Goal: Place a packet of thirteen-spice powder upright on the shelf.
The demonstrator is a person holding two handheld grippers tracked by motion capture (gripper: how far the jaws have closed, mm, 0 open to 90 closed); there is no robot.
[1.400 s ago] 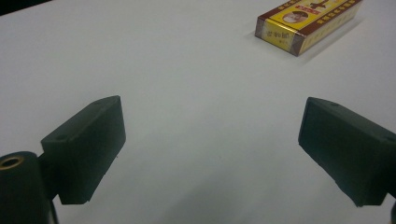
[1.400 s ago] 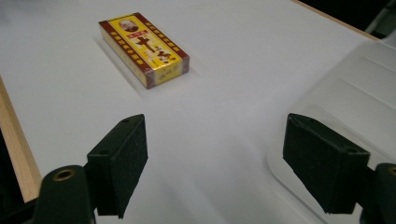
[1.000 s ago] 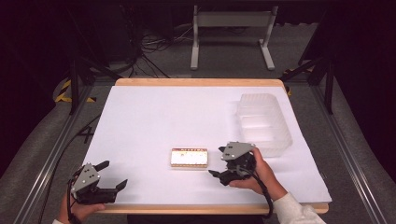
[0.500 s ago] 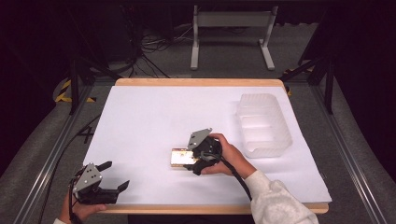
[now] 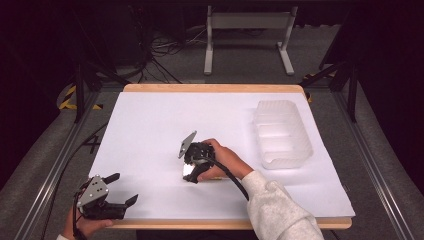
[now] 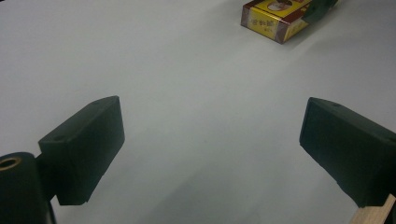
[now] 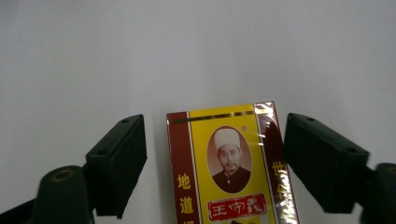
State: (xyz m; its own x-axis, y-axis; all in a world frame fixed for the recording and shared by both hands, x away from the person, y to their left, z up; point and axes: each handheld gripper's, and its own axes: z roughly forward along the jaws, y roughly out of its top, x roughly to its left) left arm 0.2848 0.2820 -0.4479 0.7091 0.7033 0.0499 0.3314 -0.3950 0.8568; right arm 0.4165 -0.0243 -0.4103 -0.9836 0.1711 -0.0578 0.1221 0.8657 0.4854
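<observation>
The right gripper (image 7: 212,158) straddles the flat-lying box (image 7: 231,168), jaws just closing but not yet touching, aligned for a side grip. The left gripper (image 6: 212,154) rests open, well apart.

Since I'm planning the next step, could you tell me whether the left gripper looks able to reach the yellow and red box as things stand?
Probably not cleanly. The left gripper sits open near the table's front edge with bare surface ahead, but the right gripper already straddles the yellow and red box, its jaws just closing either side.
</observation>
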